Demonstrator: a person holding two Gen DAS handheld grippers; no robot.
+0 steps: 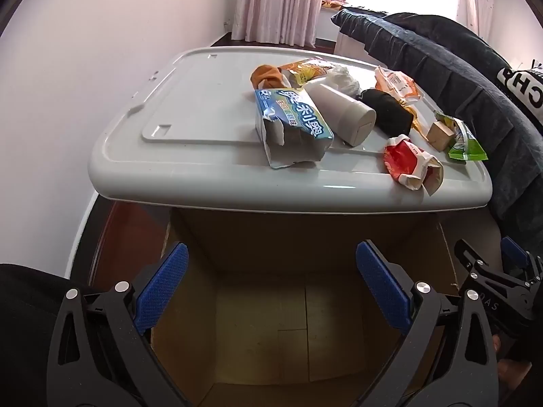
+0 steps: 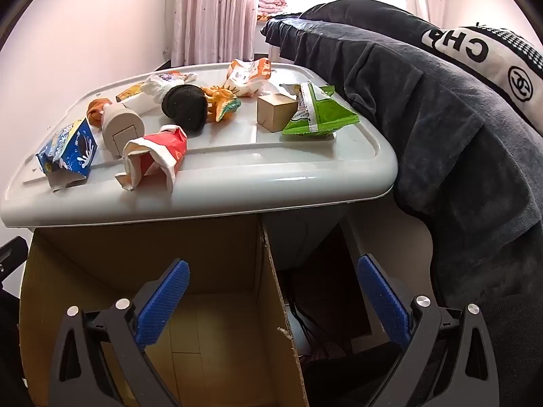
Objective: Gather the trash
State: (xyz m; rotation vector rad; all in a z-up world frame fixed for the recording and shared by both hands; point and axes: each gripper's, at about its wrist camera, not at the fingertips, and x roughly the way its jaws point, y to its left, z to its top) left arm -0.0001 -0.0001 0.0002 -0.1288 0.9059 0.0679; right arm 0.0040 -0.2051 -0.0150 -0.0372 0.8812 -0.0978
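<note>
Left hand-held gripper [image 1: 271, 291] spread wide and empty, poised over the open cardboard box [image 1: 271, 322]; right hand-held gripper [image 2: 271, 302] likewise spread and empty, straddling the box's right wall [image 2: 281, 305]. Nothing visible on the box floor so far.

Trash all lying on the grey tabletop [image 1: 203, 108], a plastic lid just behind and above the box. Nearest the front edge: a torn blue cookie wrapper [image 1: 292, 125] on the left and a crumpled red-and-white paper carton [image 2: 156, 156] on the right. Behind them, a white paper cup on its side [image 1: 339, 112], a black rolled sock [image 2: 185, 107], an orange cloth [image 1: 266, 74], a toy dinosaur [image 2: 222, 100], a small cardboard cube [image 2: 275, 112], a green snack bag [image 2: 315, 112] and an orange-and-white wrapper [image 2: 246, 74] further back. Dark clothing [image 2: 424, 101] draped along the right side, touching the tabletop edge.

Probably at the start of collecting, or between picks: both tools free, pile untouched by either.

Next move likely calls for lifting forward over the tabletop rim, closing on a near piece such as the red-and-white carton or blue wrapper, then carrying back and releasing above the box. Soft, crushed packaging: likely to deform under the pads, so a centred pinch advisable. Sock, cloth, cube and dinosaur perhaps not trash; best left.
</note>
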